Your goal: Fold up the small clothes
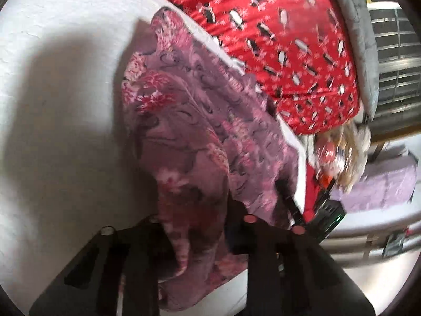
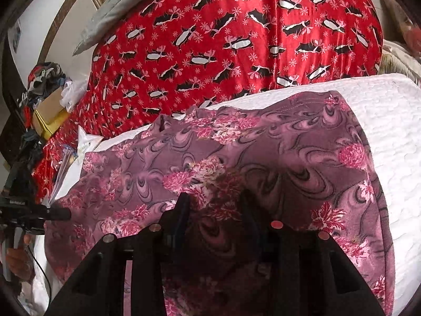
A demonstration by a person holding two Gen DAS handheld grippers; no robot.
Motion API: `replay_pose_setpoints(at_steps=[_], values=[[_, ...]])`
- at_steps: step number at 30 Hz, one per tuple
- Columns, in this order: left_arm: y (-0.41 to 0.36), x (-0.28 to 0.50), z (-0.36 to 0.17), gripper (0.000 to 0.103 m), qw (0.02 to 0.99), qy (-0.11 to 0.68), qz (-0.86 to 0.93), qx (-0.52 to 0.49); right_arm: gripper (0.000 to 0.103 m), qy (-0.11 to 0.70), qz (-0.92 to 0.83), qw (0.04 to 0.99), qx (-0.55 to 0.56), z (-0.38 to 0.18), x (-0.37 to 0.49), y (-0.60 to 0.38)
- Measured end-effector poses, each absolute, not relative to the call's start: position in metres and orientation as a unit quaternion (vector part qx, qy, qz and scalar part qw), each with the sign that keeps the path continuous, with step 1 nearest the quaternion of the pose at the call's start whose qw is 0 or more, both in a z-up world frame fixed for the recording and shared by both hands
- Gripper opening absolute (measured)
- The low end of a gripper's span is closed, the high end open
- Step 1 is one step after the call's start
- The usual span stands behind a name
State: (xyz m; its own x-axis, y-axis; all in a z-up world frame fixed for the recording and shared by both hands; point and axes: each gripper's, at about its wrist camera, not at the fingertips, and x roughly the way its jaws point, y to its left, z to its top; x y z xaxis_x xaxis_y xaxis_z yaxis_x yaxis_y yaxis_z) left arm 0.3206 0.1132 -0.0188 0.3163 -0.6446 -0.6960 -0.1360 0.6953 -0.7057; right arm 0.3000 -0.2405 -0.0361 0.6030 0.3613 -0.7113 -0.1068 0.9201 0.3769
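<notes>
A mauve garment (image 1: 200,121) with pink flower print lies spread on a white quilted surface (image 1: 65,79). In the left wrist view my left gripper (image 1: 196,218) is at its near edge, with a bunched fold of the fabric rising between the two fingers. In the right wrist view the same garment (image 2: 276,152) fills the middle. My right gripper (image 2: 214,205) is shut on a raised fold of it at the near side. The left gripper's black body (image 2: 34,213) shows at the garment's left edge, with a hand (image 2: 15,258) below it.
A red satin cloth (image 2: 223,39) printed with penguins lies just beyond the garment. A grey pillow (image 2: 110,18) sits behind it. A cardboard box (image 2: 50,110) with piled clothes stands at the far left. A slatted grille (image 1: 394,52) is at the right.
</notes>
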Motion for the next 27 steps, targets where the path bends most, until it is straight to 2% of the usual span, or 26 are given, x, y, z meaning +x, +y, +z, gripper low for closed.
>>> replay_pose_setpoints(at_steps=[3,11,20,27], values=[[0.099,0.320,0.005,0.014,0.750,0.544,-0.174,-0.334,0.042,0.428,0.130,0.882,0.147,-0.033,0.299,-0.240],[0.037,0.323,0.065,0.014,0.785,0.515,-0.201,-0.280,0.041,0.447,0.126,0.864,0.192,-0.014,0.292,-0.261],[-0.043,0.321,0.075,0.014,0.787,0.530,-0.222,-0.226,0.043,0.446,0.117,0.874,0.154,0.001,0.267,-0.300],[-0.103,0.319,0.066,0.014,0.769,0.549,-0.252,-0.208,0.043,0.455,0.112,0.865,0.178,-0.010,0.253,-0.339]])
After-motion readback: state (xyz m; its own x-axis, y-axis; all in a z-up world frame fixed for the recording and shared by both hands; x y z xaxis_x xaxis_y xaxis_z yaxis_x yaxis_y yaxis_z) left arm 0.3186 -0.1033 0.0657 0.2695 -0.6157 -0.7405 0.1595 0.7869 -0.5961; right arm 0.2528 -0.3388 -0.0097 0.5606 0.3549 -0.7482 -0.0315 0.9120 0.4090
